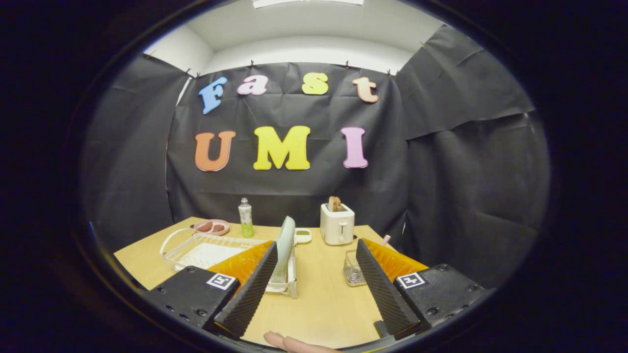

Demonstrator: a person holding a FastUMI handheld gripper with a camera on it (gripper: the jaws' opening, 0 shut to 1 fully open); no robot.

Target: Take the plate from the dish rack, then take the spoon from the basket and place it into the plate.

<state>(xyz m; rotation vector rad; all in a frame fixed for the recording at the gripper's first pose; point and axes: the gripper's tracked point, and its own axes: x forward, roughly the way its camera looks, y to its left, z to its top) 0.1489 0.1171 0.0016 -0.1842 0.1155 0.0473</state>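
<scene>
A pale green plate stands on edge in a white dish rack, just ahead of my left finger and touching its inner side in the view. A small wire basket sits beside my right finger, and a pink-striped spoon handle pokes up behind that finger. My gripper is open, its black ribbed fingers spread wide above the wooden table with nothing between them.
A clear plastic tray lies to the left. Behind it are a pink dish with food and a green bottle. A white toaster with toast stands at the back. A fingertip shows by the table's near edge.
</scene>
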